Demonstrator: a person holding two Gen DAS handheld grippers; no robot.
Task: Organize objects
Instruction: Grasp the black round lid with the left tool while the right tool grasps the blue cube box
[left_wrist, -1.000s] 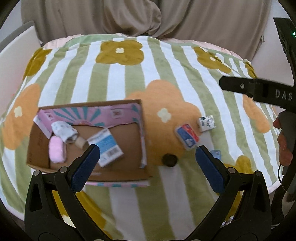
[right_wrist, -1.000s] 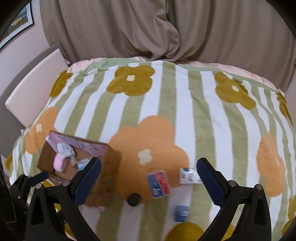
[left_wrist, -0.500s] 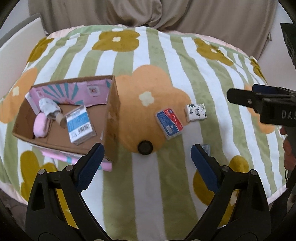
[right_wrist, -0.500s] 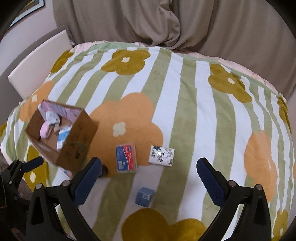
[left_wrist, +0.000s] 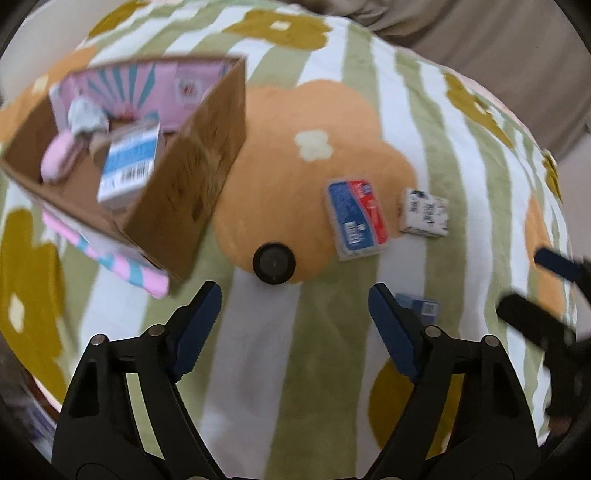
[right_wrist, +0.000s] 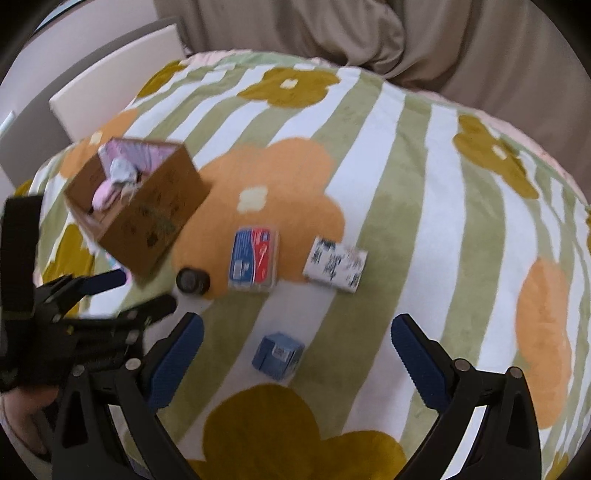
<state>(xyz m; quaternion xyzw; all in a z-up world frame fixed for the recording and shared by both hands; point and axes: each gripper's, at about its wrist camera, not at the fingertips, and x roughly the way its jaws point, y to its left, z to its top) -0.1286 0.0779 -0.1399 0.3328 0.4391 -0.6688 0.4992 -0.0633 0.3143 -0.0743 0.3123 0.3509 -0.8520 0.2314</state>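
Striped flowered blanket over the tabletop (right_wrist: 413, 155). Box (left_wrist: 192, 173) is the landmark. Black cap (left_wrist: 274, 263) lies just beside its near corner. Left tongs (left_wrist: 295, 299) closing, nothing between; right tongs (right_wrist: 295, 332) apart, closing slightly, empty. Probably cap next: centre over it before pinching.

A home room, likely a bedroom: a soft flowered, striped blanket (right_wrist: 369, 177) fills the view, beige drapery (right_wrist: 369, 37) hangs at 12 o'clock, a white panel (right_wrist: 110, 96) at 10 o'clock.
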